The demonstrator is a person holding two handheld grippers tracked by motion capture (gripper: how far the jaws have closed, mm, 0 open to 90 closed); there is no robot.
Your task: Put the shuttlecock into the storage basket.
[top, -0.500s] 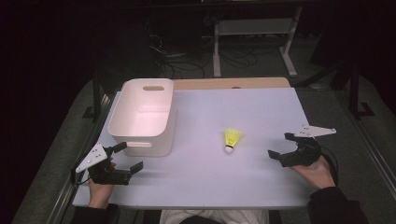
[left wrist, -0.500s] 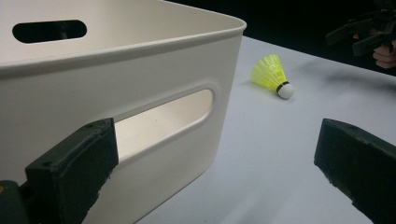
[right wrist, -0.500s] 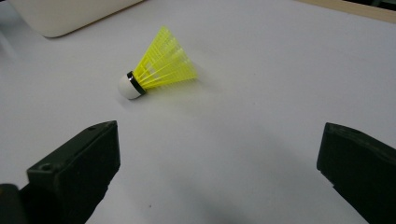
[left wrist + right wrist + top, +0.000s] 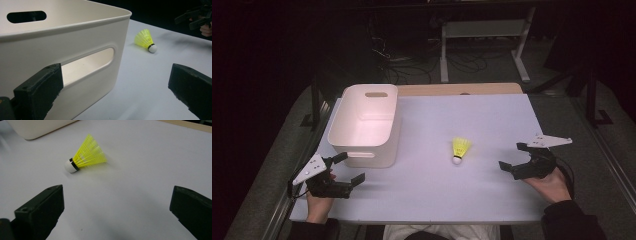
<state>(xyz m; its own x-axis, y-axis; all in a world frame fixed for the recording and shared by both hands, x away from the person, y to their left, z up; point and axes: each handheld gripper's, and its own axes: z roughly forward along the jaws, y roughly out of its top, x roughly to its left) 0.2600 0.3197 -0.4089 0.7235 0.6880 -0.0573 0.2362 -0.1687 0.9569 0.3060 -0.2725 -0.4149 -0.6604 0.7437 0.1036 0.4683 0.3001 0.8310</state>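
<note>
A yellow shuttlecock (image 4: 460, 149) with a white cork lies on its side on the pale table (image 4: 452, 200), right of centre. A little to its right, my right gripper (image 4: 512, 155) stands open and empty, pointing at it. In the right gripper view the shuttlecock (image 4: 86, 155) lies ahead of the wide jaws of the right gripper (image 4: 117, 202), cork toward the left. My left gripper (image 4: 349, 168) is open and empty at the front left, just before the white bin (image 4: 364, 125). From the left gripper (image 4: 116, 82) the bin wall (image 4: 75, 37) is close, with the shuttlecock (image 4: 146, 40) beyond it.
The bin is empty, with handle slots in its end walls. A wooden strip (image 4: 462, 89) runs along the table's far edge. Dark floor, cables and a metal stand lie beyond it. The other hand's gripper (image 4: 197, 17) shows far off in the left gripper view.
</note>
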